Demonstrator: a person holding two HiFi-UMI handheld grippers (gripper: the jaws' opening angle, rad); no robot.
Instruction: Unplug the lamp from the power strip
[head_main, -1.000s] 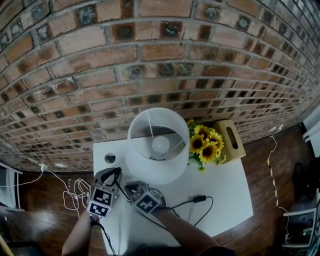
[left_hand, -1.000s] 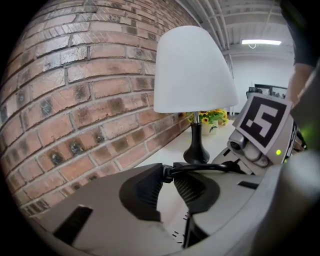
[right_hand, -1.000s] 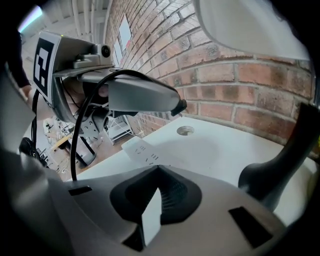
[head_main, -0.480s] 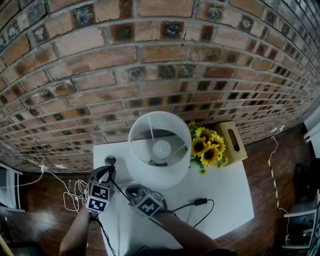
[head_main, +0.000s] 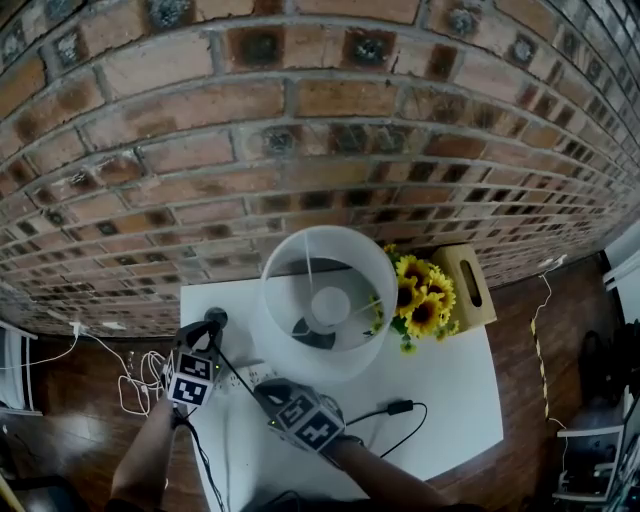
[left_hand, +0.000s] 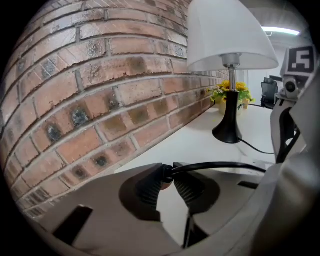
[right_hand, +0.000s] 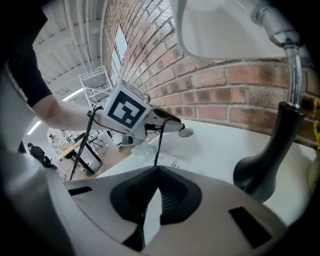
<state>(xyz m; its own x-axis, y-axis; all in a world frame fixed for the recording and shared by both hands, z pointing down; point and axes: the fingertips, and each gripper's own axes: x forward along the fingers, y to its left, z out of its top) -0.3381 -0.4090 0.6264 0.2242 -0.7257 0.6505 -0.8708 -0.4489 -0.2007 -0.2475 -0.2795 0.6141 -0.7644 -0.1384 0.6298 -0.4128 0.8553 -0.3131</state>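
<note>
A lamp with a white shade (head_main: 330, 310) and black base (left_hand: 227, 131) stands at the back of the white table (head_main: 450, 380). My left gripper (head_main: 208, 332) is lifted near the table's back left corner. Its jaws (left_hand: 167, 179) are shut on the black plug end of the lamp cord (left_hand: 220, 167). The thin cord runs from there down to my right gripper (head_main: 270, 392), whose jaws (right_hand: 154, 172) are shut on it. The white power strip (head_main: 252, 377) lies on the table between the two grippers.
A brick wall (head_main: 300, 150) runs behind the table. Sunflowers (head_main: 422, 300) and a wooden tissue box (head_main: 468, 285) stand right of the lamp. Another black plug (head_main: 398, 407) with its cord lies front right. A round cable hole (head_main: 215, 318) is beside the left gripper. White cables (head_main: 135, 385) lie on the floor at left.
My left gripper has moved up and toward the wall, away from the power strip, carrying the plug end of the cord. My right gripper has shifted slightly toward the front.
</note>
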